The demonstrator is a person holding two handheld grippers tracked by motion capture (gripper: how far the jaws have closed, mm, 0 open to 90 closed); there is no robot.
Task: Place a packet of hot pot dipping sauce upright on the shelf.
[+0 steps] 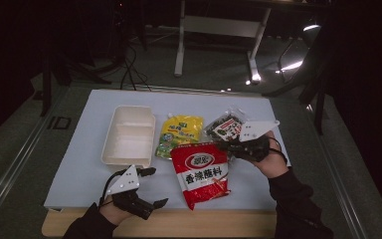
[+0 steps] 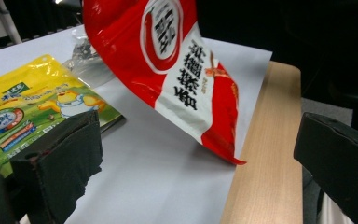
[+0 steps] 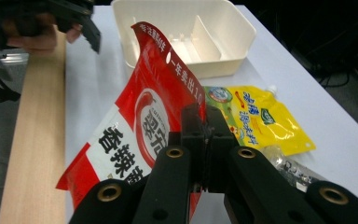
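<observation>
A red snack packet (image 1: 201,172) with white Chinese lettering is tilted up off the white mat, its top edge raised. My right gripper (image 1: 238,144) is shut on that top edge; in the right gripper view the jaws (image 3: 204,116) meet on the red packet (image 3: 140,121). My left gripper (image 1: 154,188) stands open near the table's front edge, left of the packet, holding nothing. In the left gripper view the red packet (image 2: 177,70) hangs slanted between the spread jaws, farther off.
A cream two-compartment tray (image 1: 129,134) lies at the mat's left. A yellow sauce pouch (image 1: 180,132) and a clear packet of dark food (image 1: 224,125) lie behind the red packet. The wooden table edge (image 1: 179,224) runs along the front.
</observation>
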